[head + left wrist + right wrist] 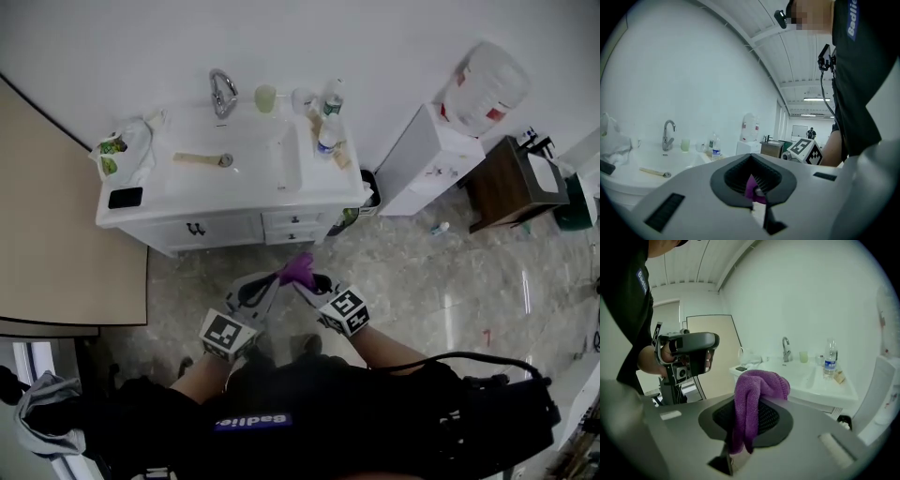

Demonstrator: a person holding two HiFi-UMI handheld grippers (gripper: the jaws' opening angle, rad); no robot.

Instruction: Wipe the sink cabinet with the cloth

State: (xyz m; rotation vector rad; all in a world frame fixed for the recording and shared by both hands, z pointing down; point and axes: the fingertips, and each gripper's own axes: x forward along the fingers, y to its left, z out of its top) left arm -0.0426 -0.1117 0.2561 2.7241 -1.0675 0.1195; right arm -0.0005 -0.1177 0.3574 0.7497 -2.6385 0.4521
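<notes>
No wiping yet. Right gripper (310, 279) and left gripper (277, 278) jaws both closed on fuzzy purple cloth (298, 269). White sink cabinet (225, 223) at 12 o'clock, untouched.

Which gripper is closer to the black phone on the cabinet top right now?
Left, narrowly. The left gripper holds the purple cloth from the side toward the phone; the right gripper holds it from the far side.

A water dispenser (427, 159) stands beside a wooden table (502, 183)
</notes>
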